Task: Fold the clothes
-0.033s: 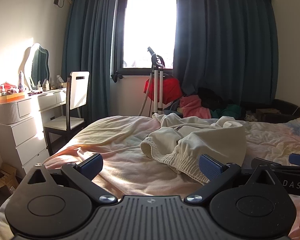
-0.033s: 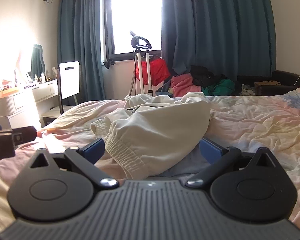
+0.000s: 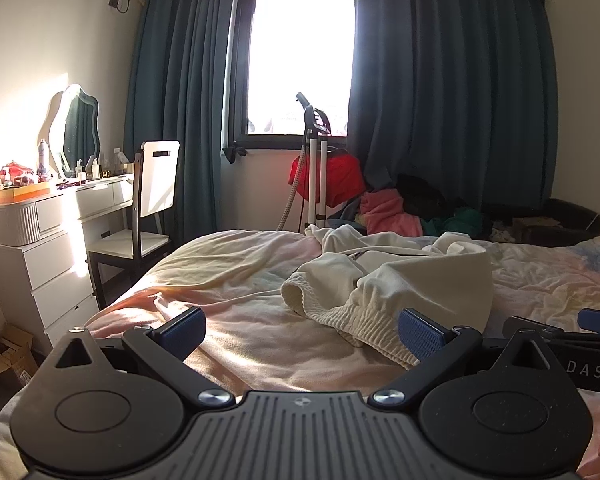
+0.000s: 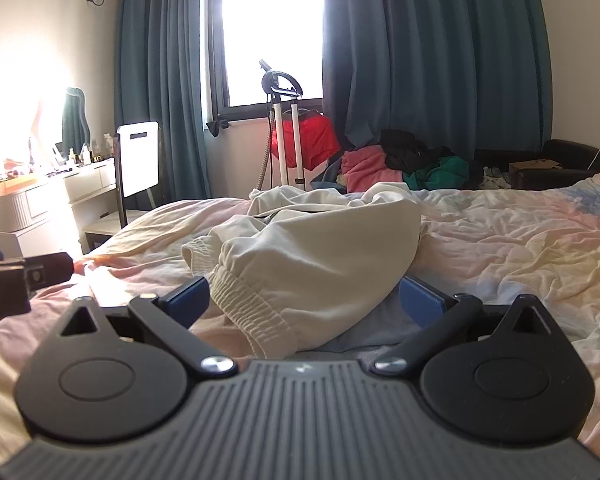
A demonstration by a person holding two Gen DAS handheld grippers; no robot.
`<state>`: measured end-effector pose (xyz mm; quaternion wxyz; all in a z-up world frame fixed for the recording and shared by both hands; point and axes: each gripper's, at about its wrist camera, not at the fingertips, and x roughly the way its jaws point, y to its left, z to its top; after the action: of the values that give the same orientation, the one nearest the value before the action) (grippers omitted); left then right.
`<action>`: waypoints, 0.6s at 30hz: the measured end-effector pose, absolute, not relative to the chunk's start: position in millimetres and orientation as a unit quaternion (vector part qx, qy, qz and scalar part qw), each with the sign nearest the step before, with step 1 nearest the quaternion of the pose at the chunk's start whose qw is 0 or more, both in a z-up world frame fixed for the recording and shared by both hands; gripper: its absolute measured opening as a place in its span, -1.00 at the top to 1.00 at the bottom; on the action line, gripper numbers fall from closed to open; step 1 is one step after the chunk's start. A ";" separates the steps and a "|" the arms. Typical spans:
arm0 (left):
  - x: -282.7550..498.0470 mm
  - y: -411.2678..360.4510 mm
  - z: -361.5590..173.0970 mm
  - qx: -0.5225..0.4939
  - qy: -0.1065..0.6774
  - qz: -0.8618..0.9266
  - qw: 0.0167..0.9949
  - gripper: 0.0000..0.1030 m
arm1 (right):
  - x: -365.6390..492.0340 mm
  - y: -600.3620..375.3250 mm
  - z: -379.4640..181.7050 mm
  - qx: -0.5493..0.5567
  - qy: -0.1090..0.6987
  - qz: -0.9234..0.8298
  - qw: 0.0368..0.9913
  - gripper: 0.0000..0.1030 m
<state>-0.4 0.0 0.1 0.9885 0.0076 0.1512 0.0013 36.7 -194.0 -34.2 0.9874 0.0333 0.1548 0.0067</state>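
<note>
A cream sweatshirt with ribbed elastic hem lies crumpled on the bed; it also shows in the right wrist view. My left gripper is open and empty, low over the sheet, with the garment's hem just ahead of its right finger. My right gripper is open, its fingers standing either side of the hem's near edge without closing on it. The right gripper's tip shows at the left wrist view's right edge.
A white dresser with a mirror and a chair stand left of the bed. A garment steamer and a pile of clothes sit below the window and dark curtains. A cardboard box lies on the floor.
</note>
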 end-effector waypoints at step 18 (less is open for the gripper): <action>-6.5 0.0 0.5 0.002 0.145 0.001 0.989 -0.99 | 39.2 -192.1 -36.0 0.038 0.155 -0.006 0.987 -1.00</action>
<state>-6.5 0.0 0.5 0.9894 0.0016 0.1454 0.0007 39.2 -192.1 -36.0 0.9872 0.0384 0.1548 -0.0062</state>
